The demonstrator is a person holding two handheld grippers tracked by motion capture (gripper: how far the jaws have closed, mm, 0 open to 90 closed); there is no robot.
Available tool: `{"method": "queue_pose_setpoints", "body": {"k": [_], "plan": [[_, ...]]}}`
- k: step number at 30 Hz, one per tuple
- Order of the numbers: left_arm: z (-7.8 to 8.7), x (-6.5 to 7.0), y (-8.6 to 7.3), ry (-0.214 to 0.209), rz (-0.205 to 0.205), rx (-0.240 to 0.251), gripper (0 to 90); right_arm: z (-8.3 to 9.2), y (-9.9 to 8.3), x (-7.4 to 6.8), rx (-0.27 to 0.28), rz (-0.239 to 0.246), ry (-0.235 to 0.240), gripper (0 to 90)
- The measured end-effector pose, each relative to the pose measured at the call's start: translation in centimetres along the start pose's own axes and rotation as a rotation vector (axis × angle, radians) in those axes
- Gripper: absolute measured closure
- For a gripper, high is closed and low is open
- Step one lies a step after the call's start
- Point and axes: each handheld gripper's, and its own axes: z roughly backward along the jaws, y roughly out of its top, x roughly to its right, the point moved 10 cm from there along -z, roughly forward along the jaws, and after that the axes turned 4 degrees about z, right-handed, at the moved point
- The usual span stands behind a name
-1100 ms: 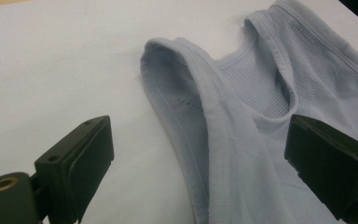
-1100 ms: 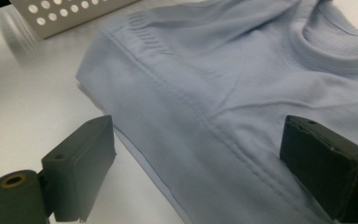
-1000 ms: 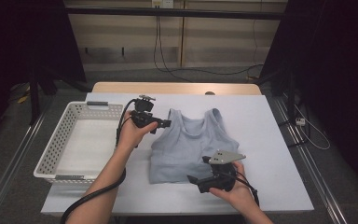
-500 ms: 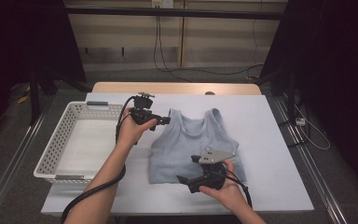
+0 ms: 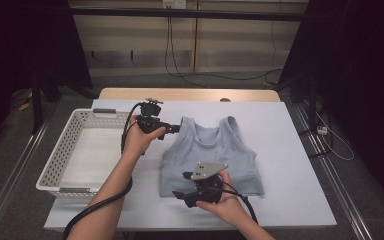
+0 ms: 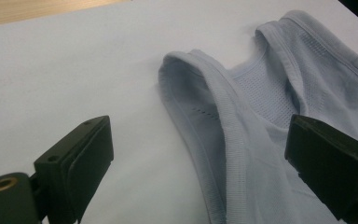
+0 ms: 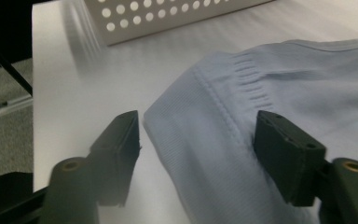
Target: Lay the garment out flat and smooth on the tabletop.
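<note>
- While the pale blue top (image 5: 211, 155) lies flat on the white table (image 5: 290, 150) beside the basket (image 5: 65, 150), the left gripper (image 5: 172, 129) gapes by its strap.
- Right gripper (image 5: 179, 196) spreads wide around the hem corner.

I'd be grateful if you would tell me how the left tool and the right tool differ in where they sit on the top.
The left tool is at the shoulder strap of the top, on the basket side; the right tool is at the hem corner, nearer the person. The right tool carries a grey plate; the left tool has none. Both are open, with fabric between the jaws.
</note>
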Motion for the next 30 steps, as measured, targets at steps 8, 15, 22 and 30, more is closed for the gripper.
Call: {"method": "queue_pose_setpoints", "body": {"k": [8, 15, 22, 30], "plan": [[-0.1, -0.2, 0.1, 0.002, 0.009, 0.005, 8.0, -2.3, -2.2, -0.5, -0.109, 0.005, 0.038, 38.9], [-0.6, -0.2, -0.1, -0.004, 0.012, 0.000, 7.9, -2.2, -2.1, -1.0, -0.097, 0.016, 0.029, 30.4], [-1.1, -0.3, -0.2, -0.001, 0.018, -0.008, 8.0, -1.9, -1.1, -1.1, -0.050, 0.010, 0.029, 31.7], [-1.5, -0.3, -0.2, -0.004, 0.023, -0.012, 8.0, -1.9, -0.4, -1.6, -0.037, 0.042, 0.043, 34.1]]}}
